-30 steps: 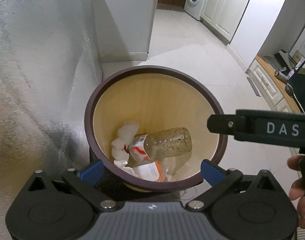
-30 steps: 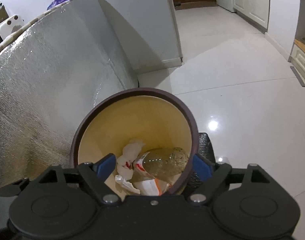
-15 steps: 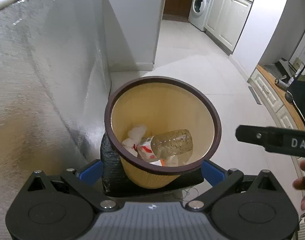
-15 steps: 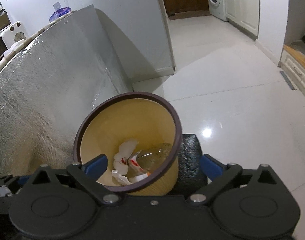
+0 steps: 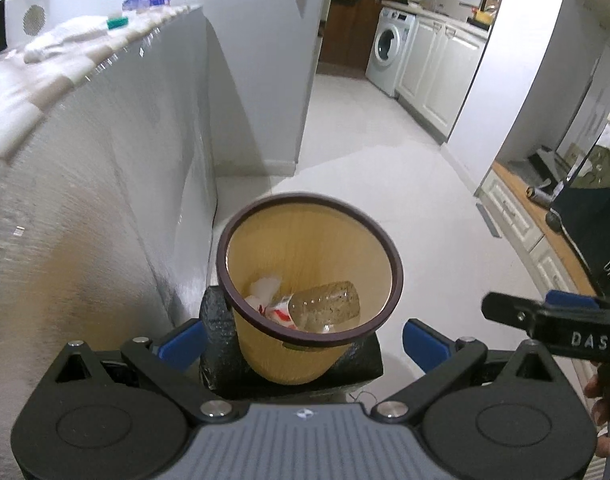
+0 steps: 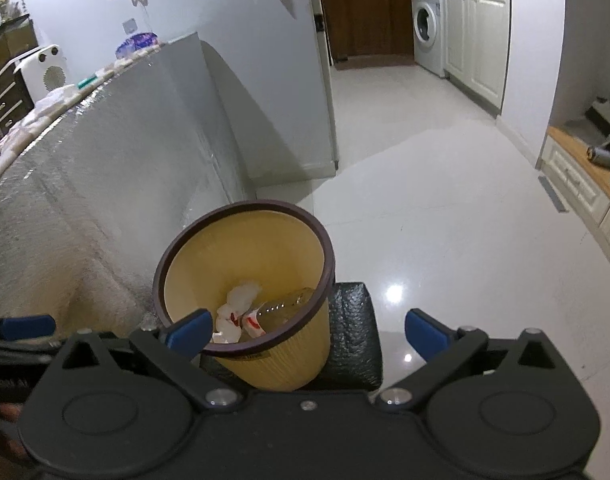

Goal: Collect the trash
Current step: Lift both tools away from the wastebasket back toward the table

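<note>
Both tongs, left (image 5: pixel 303 334) and right (image 6: pixel 305 330), stood wide open and empty. They'd pulled back from the bin (image 5: pixel 309 276); it looked smaller than before, bottle (image 5: pixel 325 306) still inside

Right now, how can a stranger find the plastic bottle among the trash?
Beside the silver foil-covered wall stands a yellow round bin with a dark brown rim. Inside it, the clear plastic bottle lies on its side; unlike the crumpled white papers beside it, it is transparent and smooth.
</note>
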Tool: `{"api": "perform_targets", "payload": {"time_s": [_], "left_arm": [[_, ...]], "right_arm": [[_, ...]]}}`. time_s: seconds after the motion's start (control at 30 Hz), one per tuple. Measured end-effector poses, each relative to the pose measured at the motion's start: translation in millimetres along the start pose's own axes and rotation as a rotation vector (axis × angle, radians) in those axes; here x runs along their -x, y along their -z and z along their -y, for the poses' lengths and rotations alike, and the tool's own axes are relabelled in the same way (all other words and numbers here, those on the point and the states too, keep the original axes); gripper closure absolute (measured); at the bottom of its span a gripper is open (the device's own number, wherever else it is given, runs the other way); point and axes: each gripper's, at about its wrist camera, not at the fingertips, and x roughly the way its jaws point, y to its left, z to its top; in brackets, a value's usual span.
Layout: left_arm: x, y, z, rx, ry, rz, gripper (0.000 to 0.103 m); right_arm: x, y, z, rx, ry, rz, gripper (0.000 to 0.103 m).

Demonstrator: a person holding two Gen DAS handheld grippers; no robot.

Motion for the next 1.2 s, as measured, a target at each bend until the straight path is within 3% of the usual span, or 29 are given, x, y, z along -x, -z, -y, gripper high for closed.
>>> {"api": "perform_targets", "payload": {"time_s": [0.57,0.9,1.2], "left_arm": [[108,-5,-5,-0.023,0.000,0.166,0.000],[167,-18,-47,0.001,-0.042,0.258,0.000],[205,-28,-102,0.043,-0.097,0.326,0.000]], "right_arm": [[107,-6,-10,0.024,-0.020,0.133,0.000],[153,-19,-42,0.043,-0.055,0.215,0.000],[162,-45,-94,0.100,-0.105,0.260,0.000]]}}
